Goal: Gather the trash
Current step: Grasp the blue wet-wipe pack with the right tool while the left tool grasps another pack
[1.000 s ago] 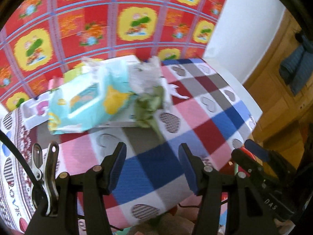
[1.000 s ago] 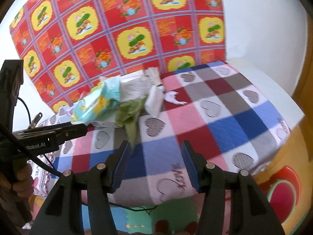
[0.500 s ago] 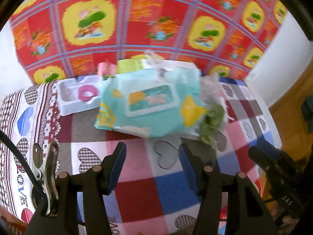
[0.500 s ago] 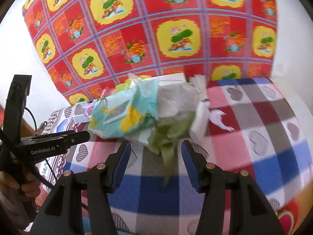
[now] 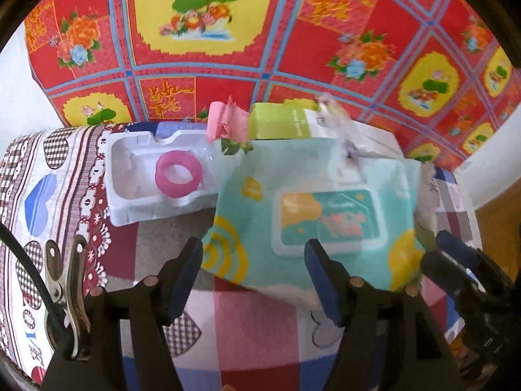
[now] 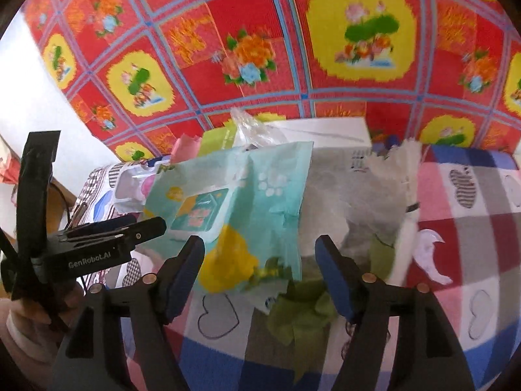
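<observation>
Nothing collected yet: the whole trash heap sits on the checked tablecloth [image 5: 254, 325]. The wet-wipes pack [image 5: 312, 218] lies on top, white plastic tray [image 5: 136, 176] beside it, green scraps [image 6: 302, 312] at the near edge. Both tools tilt down toward the pile; left gripper [image 5: 254, 277] and right gripper [image 6: 260, 273] are opening, empty.

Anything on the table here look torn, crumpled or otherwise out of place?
Yes. The teal wipes pack lies crumpled and tilted atop a heap of litter. Beside it, a ragged-edged white wrapper and crumpled green paper spill onto the checked cloth. A white plastic tray holds only a pink ring.
</observation>
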Tool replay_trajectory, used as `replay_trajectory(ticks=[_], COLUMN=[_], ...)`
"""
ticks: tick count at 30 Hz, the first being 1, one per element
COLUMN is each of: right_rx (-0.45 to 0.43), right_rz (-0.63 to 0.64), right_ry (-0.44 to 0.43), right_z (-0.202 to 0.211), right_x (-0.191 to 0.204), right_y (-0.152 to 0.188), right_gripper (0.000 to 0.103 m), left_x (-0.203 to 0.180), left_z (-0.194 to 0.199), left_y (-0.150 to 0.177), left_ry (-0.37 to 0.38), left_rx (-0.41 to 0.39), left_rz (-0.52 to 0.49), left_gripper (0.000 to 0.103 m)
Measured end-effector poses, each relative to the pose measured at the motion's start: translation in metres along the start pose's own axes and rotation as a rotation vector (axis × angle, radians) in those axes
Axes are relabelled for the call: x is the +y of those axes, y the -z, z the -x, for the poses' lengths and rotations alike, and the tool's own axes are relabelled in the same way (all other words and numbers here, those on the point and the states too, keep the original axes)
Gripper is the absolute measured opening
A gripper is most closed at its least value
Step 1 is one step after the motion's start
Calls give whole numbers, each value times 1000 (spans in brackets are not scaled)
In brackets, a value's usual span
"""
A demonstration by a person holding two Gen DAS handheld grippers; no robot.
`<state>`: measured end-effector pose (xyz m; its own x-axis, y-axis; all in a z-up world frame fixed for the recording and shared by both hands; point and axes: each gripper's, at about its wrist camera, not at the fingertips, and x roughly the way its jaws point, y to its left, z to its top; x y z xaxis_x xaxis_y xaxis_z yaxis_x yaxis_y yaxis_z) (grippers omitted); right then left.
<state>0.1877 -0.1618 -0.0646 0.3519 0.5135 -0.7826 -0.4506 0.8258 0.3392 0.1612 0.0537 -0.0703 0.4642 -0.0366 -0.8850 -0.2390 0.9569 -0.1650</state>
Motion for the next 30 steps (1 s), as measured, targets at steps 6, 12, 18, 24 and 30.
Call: replay_trajectory(ticks=[6,12,18,24,30], right_rx=[53,61,62,44,31], right_rz=[44,79,98,91,91], right_ry=[5,12,18,12,0], right_z=[-24,-34,-41,-41,-33], right_x=[-1,2,4,1,-2], right_y=[-10,-17,-19,-19,-20], right_gripper=[72,72,72,65,61], left_x=[6,19,17,21,13], left_z=[-23,-34,-38,-48,-45], left_y=[-6,-10,-4,0,-1], left_ry=[-85,35,79,99,26], left_rx=[9,15,-17,-24,-45], left_rz=[17,90,73,147,103], left_gripper=[68,68,68,68,31])
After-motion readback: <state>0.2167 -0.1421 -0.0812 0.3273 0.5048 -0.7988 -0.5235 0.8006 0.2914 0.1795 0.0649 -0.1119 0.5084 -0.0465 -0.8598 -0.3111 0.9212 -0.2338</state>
